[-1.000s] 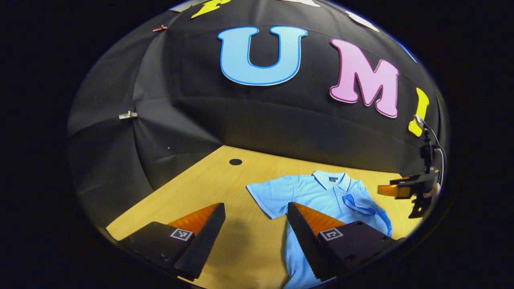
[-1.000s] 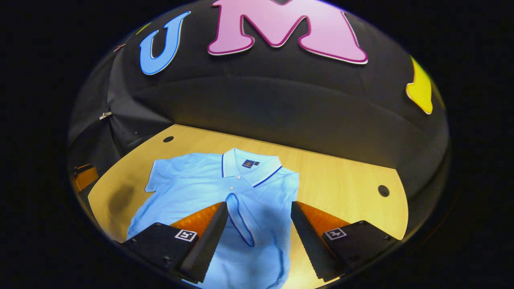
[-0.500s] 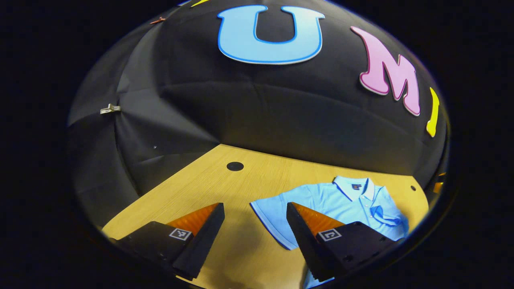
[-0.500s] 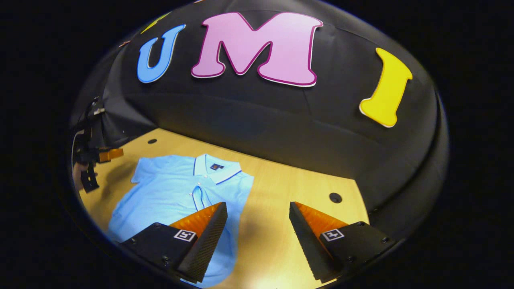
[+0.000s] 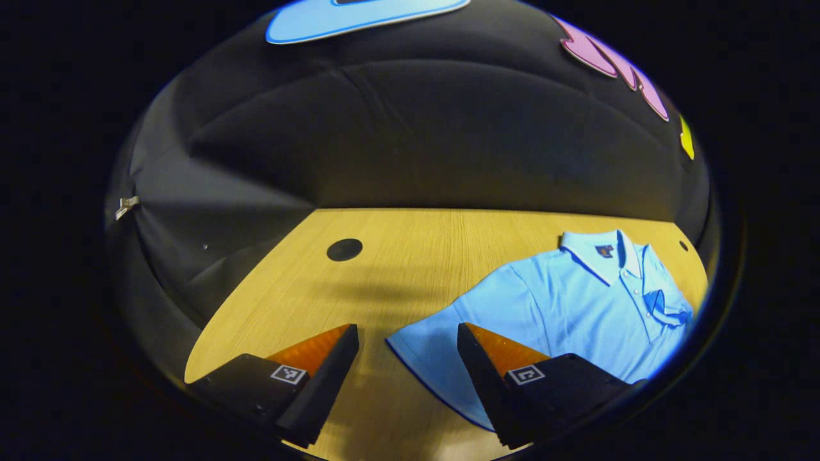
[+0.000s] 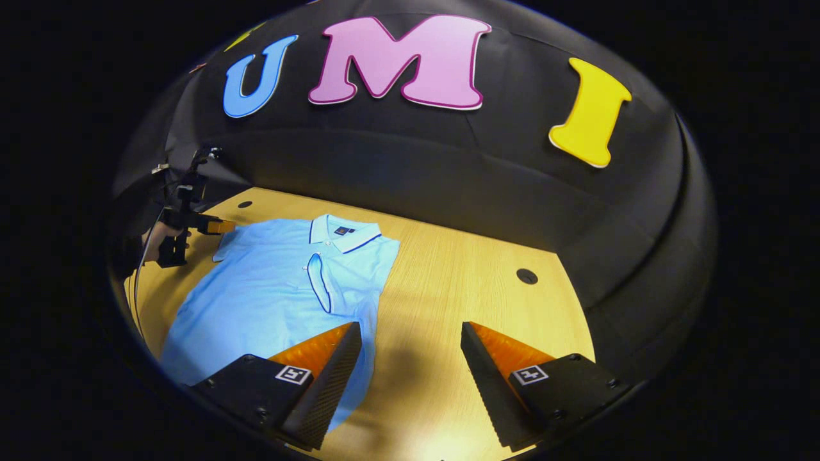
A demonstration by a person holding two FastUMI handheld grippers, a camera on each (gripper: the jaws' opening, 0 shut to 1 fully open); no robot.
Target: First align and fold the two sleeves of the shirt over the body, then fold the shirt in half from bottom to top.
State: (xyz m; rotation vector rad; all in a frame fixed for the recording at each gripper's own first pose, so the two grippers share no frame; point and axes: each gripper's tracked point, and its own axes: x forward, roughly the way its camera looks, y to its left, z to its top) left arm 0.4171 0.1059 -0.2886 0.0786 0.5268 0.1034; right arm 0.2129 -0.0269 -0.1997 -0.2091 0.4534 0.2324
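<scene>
A: Where's the shirt [image 6: 275, 288]?
B: Flat on the wooden table [image 6: 467, 301], collar toward the booth wall. One sleeve [image 6: 320, 288] is folded over the chest; the other sleeve [image 5: 435, 346] lies spread out.
A: And the left tool [image 5: 408, 358]?
B: Wide open, gripping nothing, its fingers on either side of that spread sleeve's hem.
A: The right tool [image 6: 410, 358]?
B: Also wide open and empty, above bare table just beside the shirt's edge

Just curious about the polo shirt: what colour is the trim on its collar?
Dark blue piping on the light blue polo shirt collar, clearest in the right gripper view.
</scene>
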